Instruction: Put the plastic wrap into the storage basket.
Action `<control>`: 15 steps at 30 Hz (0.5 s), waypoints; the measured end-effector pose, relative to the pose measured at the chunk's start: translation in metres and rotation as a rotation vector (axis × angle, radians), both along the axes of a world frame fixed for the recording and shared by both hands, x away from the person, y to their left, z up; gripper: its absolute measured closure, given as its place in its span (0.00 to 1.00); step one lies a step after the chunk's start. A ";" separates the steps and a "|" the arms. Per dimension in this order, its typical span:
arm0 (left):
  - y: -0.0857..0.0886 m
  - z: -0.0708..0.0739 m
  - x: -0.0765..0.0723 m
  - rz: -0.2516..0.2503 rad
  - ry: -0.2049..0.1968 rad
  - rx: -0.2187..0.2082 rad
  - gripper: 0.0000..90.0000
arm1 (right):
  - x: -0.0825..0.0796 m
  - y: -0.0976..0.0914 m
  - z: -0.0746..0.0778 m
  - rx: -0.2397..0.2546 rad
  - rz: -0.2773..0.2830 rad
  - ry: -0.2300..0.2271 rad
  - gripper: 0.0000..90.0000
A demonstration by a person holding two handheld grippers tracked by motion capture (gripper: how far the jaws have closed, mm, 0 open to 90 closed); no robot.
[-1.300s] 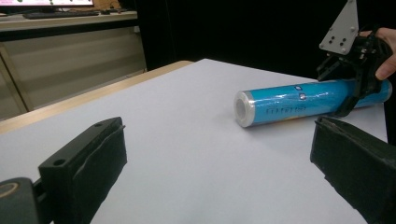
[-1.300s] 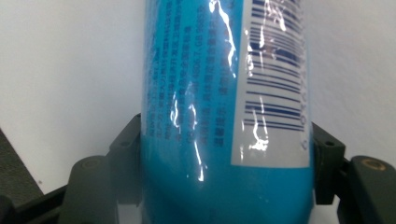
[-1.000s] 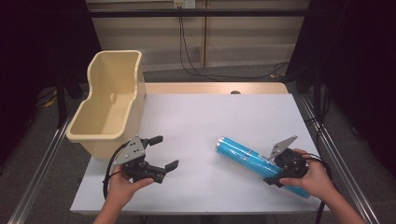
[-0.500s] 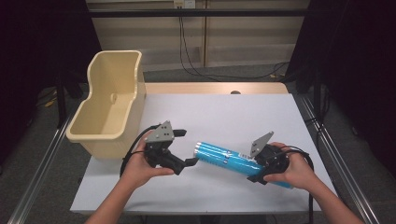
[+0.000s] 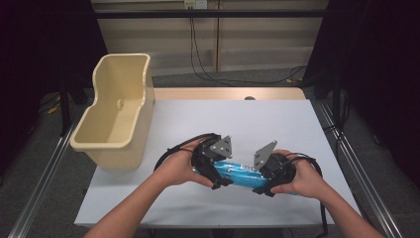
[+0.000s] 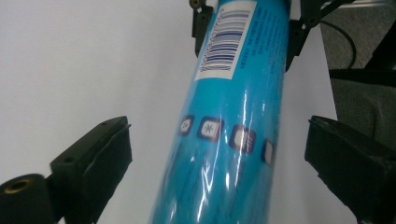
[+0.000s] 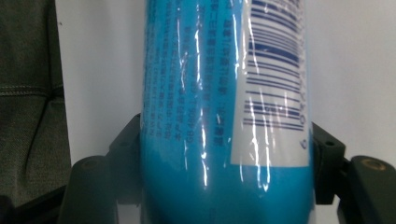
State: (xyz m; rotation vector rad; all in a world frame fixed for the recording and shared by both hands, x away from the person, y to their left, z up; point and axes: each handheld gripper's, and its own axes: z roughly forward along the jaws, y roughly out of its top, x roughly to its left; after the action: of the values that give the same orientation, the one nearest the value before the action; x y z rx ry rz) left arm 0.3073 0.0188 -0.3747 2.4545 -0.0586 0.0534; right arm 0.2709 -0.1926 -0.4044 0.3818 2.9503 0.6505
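The white rectangular table is lying under everything, and all places here are told from it. A large cream plastic bin, open at the top, is sitting at the table's far left corner, overhanging the left edge a little.

A long, glossy blue cylindrical roll wrapped in clear film, with a white barcode label, is lying on its side near the table's front edge, about midway across, running left to right. In the left gripper view the roll is running up between the jaws toward the far end.

The right gripper, held in the person's right hand, is gripping the roll's right end; in the right gripper view both black jaws are pressing against the sides of the roll.

The left gripper, held in the person's left hand, is sitting over the roll's left end. Its jaws are standing spread wide, one on each side of the roll, with white table showing in the gaps, so they are not touching it.
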 end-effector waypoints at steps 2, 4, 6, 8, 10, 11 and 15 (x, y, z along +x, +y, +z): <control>-0.008 -0.005 0.001 -0.014 0.008 0.081 0.11 | -0.001 0.002 0.004 0.019 0.015 -0.016 0.36; -0.009 -0.006 0.002 -0.027 0.003 0.092 0.12 | -0.001 0.004 0.006 0.009 0.027 -0.028 0.36; -0.011 -0.008 0.002 -0.036 -0.001 0.132 0.13 | 0.000 0.005 0.006 0.007 0.034 -0.036 0.36; -0.013 -0.010 0.000 -0.042 -0.017 0.155 0.15 | -0.001 0.006 0.006 0.003 0.033 -0.040 0.36; -0.016 -0.010 -0.002 -0.061 -0.041 0.198 0.21 | 0.000 0.008 0.006 0.007 0.051 -0.042 0.36; -0.016 -0.010 -0.002 -0.066 -0.027 0.210 0.25 | -0.001 0.009 0.006 0.011 0.053 -0.044 0.36; -0.016 -0.008 -0.004 -0.064 0.005 0.224 0.33 | -0.001 0.011 0.007 0.011 0.066 -0.039 0.36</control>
State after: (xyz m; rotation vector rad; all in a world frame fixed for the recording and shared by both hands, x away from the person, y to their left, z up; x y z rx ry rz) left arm 0.3030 0.0033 -0.3830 2.6747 -0.1475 0.0126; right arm 0.2700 -0.1819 -0.3973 0.2710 2.9345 0.6741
